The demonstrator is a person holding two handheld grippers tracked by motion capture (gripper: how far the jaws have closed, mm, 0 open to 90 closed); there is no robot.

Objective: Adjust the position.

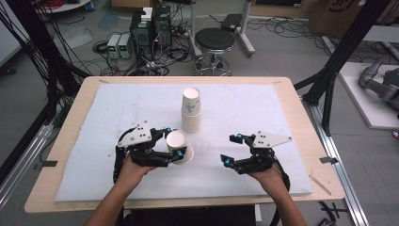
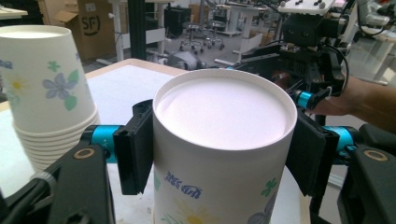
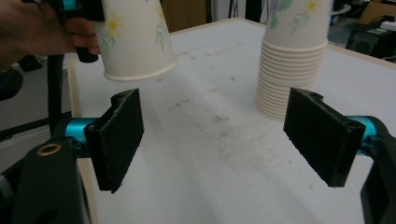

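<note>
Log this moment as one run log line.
left gripper: shut on paper cup, upside down, off mat | right gripper: open, nothing held | cup stack: upright on mat

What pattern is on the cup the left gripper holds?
White cup with printed flowers and green leaves; clearest in the left gripper view.

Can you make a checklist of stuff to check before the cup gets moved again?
1. Left tool pinches the cup on both sides: ok.
2. Cup is upside down and off the table, as the right gripper view shows: ok.
3. Cup is clear of the stack: ok.
4. Right tool is open with nothing in it: ok.
5. Mat between the tools is bare: ok.
6. Cup is not squashed: cannot tell.
</note>
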